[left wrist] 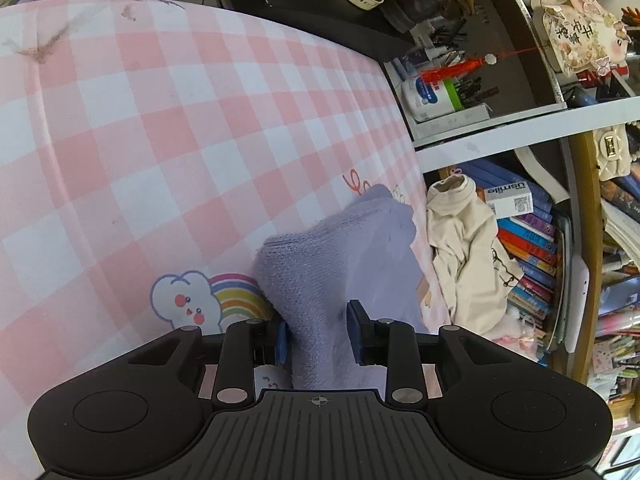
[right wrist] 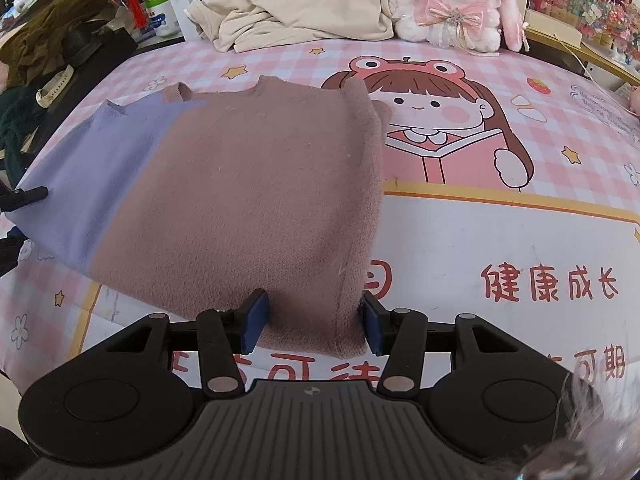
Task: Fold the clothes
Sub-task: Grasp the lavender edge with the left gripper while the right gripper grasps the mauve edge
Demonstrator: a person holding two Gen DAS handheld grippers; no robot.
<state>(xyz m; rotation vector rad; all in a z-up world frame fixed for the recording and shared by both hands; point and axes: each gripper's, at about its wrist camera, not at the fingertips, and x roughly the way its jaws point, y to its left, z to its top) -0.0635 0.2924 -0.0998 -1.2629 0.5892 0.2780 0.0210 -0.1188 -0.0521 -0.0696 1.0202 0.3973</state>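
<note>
A knit sweater, part lilac (right wrist: 100, 172) and part dusty pink (right wrist: 248, 200), lies partly folded on the pink cartoon bedsheet (right wrist: 500, 248). My right gripper (right wrist: 314, 324) is open, its blue pads on either side of the pink hem corner at the near edge. In the left wrist view my left gripper (left wrist: 318, 332) is open around a raised fold of the lilac part (left wrist: 332, 264), over the pink checked sheet (left wrist: 160, 140). A bit of the left gripper shows at the left edge of the right wrist view (right wrist: 28, 194).
A cream garment (right wrist: 296, 4) is heaped at the far edge of the bed, also in the left wrist view (left wrist: 464, 248). A white plush rabbit (right wrist: 452, 4) sits beside it. Cluttered shelves with books (left wrist: 528, 248) stand past the bed's edge. Dark clothes (right wrist: 52, 28) lie at left.
</note>
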